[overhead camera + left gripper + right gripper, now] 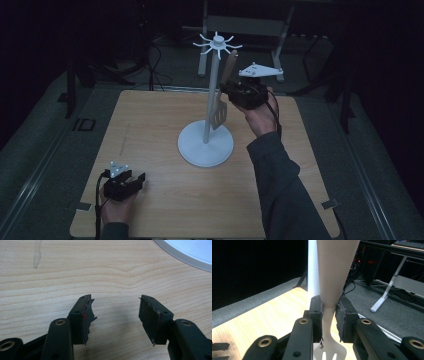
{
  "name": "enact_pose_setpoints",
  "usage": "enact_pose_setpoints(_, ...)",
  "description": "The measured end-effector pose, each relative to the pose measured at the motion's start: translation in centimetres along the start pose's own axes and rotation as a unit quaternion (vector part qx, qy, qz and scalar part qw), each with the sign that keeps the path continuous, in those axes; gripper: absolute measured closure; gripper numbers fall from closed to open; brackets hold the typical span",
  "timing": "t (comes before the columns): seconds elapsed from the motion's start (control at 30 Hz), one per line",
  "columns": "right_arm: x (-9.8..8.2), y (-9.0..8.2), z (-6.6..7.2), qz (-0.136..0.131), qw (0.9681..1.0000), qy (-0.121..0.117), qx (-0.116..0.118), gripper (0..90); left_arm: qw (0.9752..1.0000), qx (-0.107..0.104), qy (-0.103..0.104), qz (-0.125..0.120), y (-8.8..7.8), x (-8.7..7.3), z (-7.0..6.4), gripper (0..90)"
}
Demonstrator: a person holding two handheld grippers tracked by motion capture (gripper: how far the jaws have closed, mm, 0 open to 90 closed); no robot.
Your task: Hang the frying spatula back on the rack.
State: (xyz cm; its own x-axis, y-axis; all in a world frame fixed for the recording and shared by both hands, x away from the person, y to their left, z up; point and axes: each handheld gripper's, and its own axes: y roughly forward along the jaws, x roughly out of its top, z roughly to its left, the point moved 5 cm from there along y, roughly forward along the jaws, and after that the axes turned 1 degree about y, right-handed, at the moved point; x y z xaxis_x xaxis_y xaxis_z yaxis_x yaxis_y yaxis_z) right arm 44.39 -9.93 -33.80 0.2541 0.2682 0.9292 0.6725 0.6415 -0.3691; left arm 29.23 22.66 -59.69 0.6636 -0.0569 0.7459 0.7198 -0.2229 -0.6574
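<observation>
Your left hand-held gripper [131, 181] rests low near the front left corner of the surface [160, 130], its jaws spread wide with nothing but bare wood between them, so it has no part in the work at this point. Toward the middle of the surface stands the white rack [206, 142], a round base with a thin pole and a ring of hooks [218, 44] at the top. Just right of the pole, your right hand-held gripper [226, 95] is raised well above the surface and clamped narrowly on the neck of the wooden spatula [223, 90], slotted blade hanging down, handle pointing up toward the hooks. The spatula looks lifted and close beside the pole, but whether its handle end has caught a hook cannot be told; judging from this, the hanging itself is the part left to finish.
</observation>
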Motion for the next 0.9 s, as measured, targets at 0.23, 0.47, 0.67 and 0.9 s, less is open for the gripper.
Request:
enact_pose_setpoints(0.23,-0.1,0.5,0.1,0.006,1.0000,0.003,0.000,76.1,1.0000,0.000,0.000,0.000,0.0,0.0,0.0,44.4)
enact_pose_setpoints(0.47,-0.2,0.9,0.1,0.014,0.9999,0.002,-0.005,76.0,1.0000,-0.001,0.001,0.001,0.0,0.0,0.0,44.3)
enact_pose_setpoints(0.67,-0.7,0.9,0.0,0.008,0.9999,0.005,-0.002,66.6,1.0000,-0.001,0.001,0.001,0.0,0.0,0.0,44.3)
enact_pose_setpoints(0.9,-2.0,0.6,-0.1,0.011,0.9999,0.006,-0.008,49.5,1.0000,-0.001,0.002,0.002,0.1,0.0,-0.1,44.3)
